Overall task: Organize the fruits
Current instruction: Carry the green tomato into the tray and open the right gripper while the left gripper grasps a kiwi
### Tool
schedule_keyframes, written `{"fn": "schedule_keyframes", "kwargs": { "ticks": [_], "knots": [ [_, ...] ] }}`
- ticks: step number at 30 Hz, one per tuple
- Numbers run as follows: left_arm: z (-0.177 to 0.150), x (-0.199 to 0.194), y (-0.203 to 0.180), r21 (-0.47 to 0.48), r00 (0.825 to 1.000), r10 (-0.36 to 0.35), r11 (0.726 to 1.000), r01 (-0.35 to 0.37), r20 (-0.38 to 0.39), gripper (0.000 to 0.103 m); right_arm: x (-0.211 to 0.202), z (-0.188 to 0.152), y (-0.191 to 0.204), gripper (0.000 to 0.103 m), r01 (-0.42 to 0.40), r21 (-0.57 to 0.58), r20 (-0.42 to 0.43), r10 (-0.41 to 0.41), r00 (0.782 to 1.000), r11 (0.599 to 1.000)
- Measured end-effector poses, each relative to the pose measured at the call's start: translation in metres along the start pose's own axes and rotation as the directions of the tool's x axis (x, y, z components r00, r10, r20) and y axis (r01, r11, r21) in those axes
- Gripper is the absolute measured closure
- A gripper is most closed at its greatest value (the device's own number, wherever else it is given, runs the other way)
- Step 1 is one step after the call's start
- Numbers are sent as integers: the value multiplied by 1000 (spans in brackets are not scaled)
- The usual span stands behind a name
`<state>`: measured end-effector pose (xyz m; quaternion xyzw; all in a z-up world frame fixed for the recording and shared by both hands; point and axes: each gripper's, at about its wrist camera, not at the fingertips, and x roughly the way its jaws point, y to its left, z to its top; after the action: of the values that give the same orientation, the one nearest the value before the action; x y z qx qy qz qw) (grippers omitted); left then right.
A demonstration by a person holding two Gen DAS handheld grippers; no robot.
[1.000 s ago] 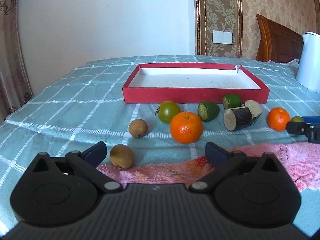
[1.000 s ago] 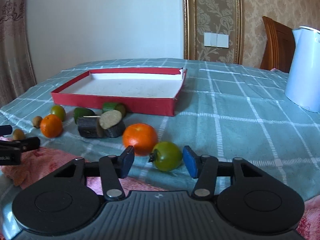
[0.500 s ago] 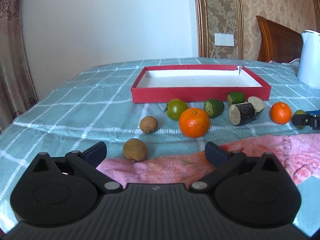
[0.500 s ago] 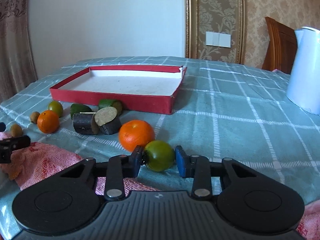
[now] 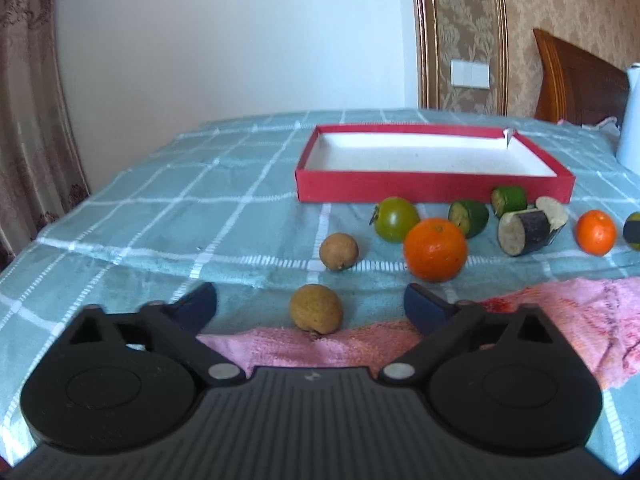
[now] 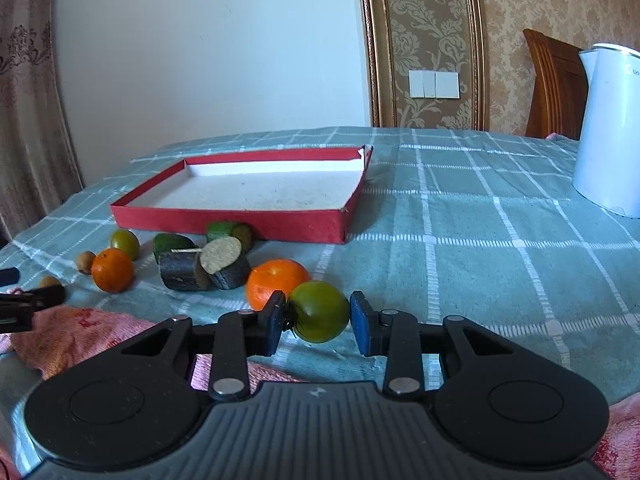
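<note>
My right gripper [image 6: 318,322] is shut on a green tomato [image 6: 319,311] and holds it above the checked cloth, in front of an orange [image 6: 273,281]. My left gripper [image 5: 310,305] is open and empty, with a brown kiwi [image 5: 316,309] between its fingers at the edge of a pink towel [image 5: 552,316]. A shallow red tray [image 5: 432,189] with a white floor lies beyond, empty. Before it lie a second kiwi [image 5: 338,251], a green tomato [image 5: 396,219], a large orange [image 5: 435,249], green pieces [image 5: 468,218], dark cut chunks [image 5: 526,230] and a small orange [image 5: 595,232].
A white kettle [image 6: 610,132] stands at the back right of the table. A wooden headboard [image 5: 576,80] and wallpapered wall lie behind. A curtain [image 6: 28,120] hangs at the left. My left gripper's finger shows at the right wrist view's left edge [image 6: 36,298].
My right gripper closed on the green tomato and lifted it off the cloth. My left gripper drew back and swung left, still open.
</note>
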<state>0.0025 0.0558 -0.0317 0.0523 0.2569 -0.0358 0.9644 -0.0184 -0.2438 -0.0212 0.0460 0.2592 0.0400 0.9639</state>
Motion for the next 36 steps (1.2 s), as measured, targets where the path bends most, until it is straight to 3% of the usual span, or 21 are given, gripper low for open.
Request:
{"fn": "schedule_keyframes", "kwargs": {
  "ticks": [3, 8, 10, 12, 13, 18, 28, 36],
  "knots": [
    [0, 7, 1, -4, 999, -30, 1000, 30, -20, 16, -2, 5, 3, 68, -9, 2, 9, 9, 1000, 1000],
    [-3, 9, 2, -21, 997, -80, 997, 80, -12, 36, 3, 17, 14, 68, -21, -23, 30, 22, 999, 1000],
    [-4, 9, 2, -18, 997, -82, 996, 82, 3, 58, 8, 24, 18, 68, -25, -31, 40, 27, 999, 999],
    [-4, 8, 3, -22, 995, -98, 995, 98, 10, 75, 13, 29, 24, 68, -24, -47, 51, 26, 998, 999],
    [-3, 8, 4, -30, 995, -102, 994, 103, 11, 78, 16, 32, 26, 68, -22, -54, 55, 25, 998, 998],
    [-6, 10, 9, -69, 993, -109, 991, 112, 42, 77, 35, 48, 34, 68, 5, -91, 74, 2, 997, 996],
    [-7, 13, 7, -54, 993, -98, 993, 101, 64, 77, 81, 75, 44, 68, 70, -189, 92, -53, 994, 979],
    [-8, 14, 9, -63, 993, -103, 992, 107, 63, 77, 136, 90, 38, 68, 70, -202, -33, -78, 996, 977]
  ]
}}
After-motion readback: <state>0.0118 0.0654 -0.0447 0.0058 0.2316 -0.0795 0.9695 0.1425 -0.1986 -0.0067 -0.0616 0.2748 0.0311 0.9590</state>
